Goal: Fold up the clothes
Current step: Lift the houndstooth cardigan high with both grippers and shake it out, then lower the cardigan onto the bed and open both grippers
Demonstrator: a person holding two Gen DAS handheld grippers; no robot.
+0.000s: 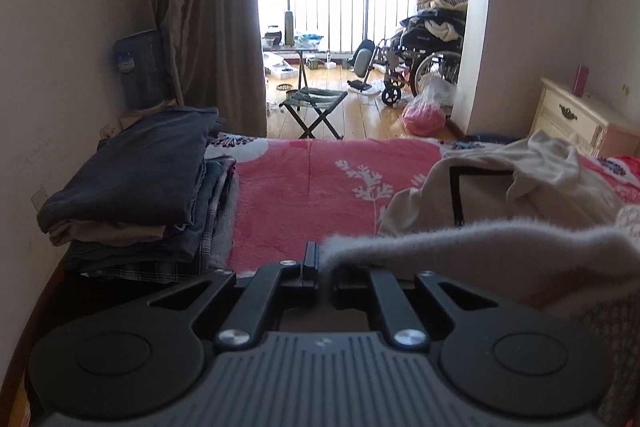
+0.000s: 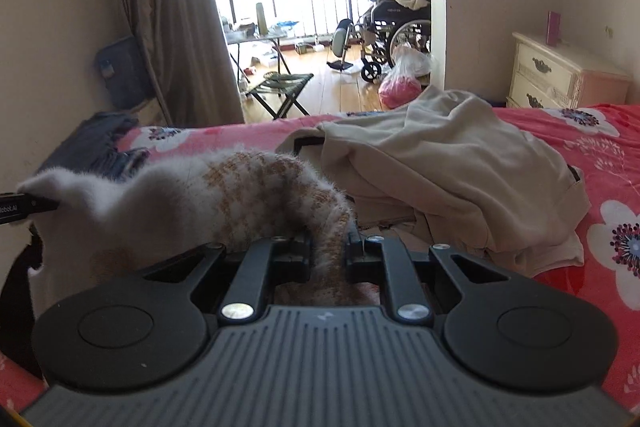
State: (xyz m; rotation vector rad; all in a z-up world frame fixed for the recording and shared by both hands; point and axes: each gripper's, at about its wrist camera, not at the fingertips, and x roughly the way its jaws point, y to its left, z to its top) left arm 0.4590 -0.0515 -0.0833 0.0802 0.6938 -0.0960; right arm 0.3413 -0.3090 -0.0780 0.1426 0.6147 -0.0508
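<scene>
Pink bedspread point(image 2: 600, 163) under gripper-clamped fuzzy sweater point(image 2: 240, 187)

Sweater point(image 2: 240, 195) stretched between left gripper point(image 1: 326, 269) and right gripper point(image 2: 328, 247), above bed point(image 1: 320, 187); folded stack point(image 1: 136, 187) at left, crumpled garment point(image 2: 440, 163) beyond.

Two low wrist views across the shared bed point(image 1: 304, 179) toward the balcony point(image 2: 320, 75)
</scene>
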